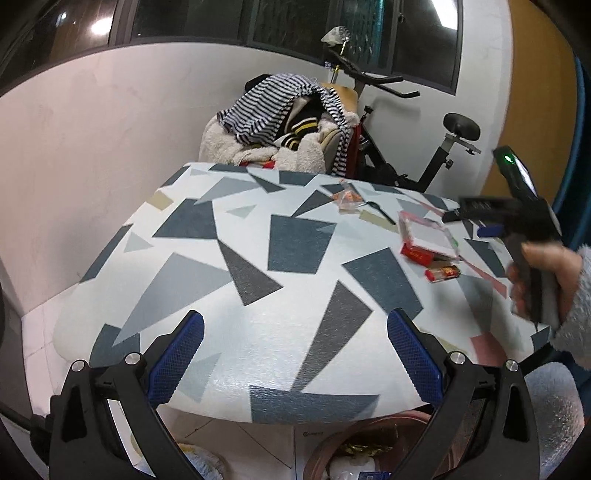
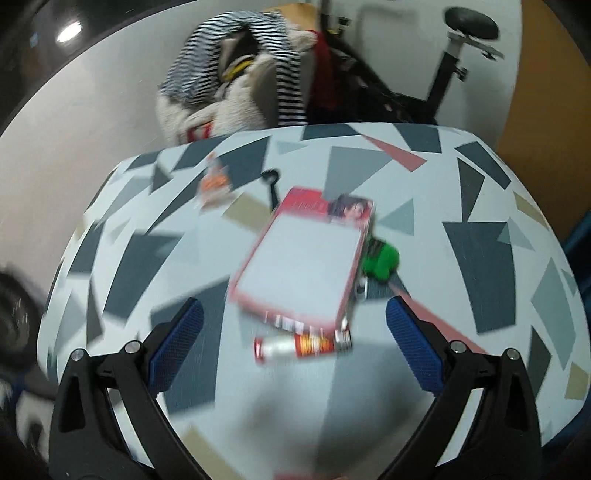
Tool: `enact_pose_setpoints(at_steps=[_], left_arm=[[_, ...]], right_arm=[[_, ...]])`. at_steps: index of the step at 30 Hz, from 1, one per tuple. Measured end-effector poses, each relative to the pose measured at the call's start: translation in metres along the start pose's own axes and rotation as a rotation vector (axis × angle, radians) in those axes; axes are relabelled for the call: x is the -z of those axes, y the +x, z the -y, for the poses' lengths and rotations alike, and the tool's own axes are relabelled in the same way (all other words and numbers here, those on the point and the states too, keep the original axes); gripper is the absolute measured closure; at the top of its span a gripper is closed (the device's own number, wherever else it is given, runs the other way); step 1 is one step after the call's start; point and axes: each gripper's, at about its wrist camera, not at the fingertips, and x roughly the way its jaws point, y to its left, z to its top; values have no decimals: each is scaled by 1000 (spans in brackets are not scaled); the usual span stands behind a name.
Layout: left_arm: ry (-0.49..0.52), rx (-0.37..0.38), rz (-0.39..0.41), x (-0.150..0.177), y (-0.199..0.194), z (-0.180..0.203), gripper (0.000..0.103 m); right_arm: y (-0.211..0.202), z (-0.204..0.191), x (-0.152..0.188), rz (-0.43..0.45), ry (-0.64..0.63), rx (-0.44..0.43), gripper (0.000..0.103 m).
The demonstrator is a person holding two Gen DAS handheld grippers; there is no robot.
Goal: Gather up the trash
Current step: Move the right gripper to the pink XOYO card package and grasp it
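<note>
I'm looking into a lived-in home room: an exercise bike (image 1: 417,147) parked against the white wall under a dark window (image 1: 295,22), a chair heaped with striped clothes (image 1: 280,110) just past the tabletop's far edge, and a geometric-print tablecloth (image 1: 240,258) over the table.

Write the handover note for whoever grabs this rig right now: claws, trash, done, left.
Left claw: open, empty, hovering over the near edge of the table.
Right claw: open, empty, above the table just short of the red box; that view is motion-blurred.
Trash on the table: the red box, a small red packet beside its near end, an orange wrapper and a black utensil farther back, and something green at the box's right side.
Bin: on the floor under the table's near edge, with some waste in it.
Done: nothing held.
Left: pick up all of these pieces and drop them in the bin.
</note>
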Motion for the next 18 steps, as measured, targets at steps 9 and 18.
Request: enact_pose_setpoints(at_steps=[9, 18], left_arm=[[-87, -25, -44, 14, 17, -37, 6], [-105, -9, -66, 17, 28, -40, 6]], right_arm=[[67, -8, -38, -54, 90, 130, 6], [83, -5, -36, -89, 80, 159, 9]])
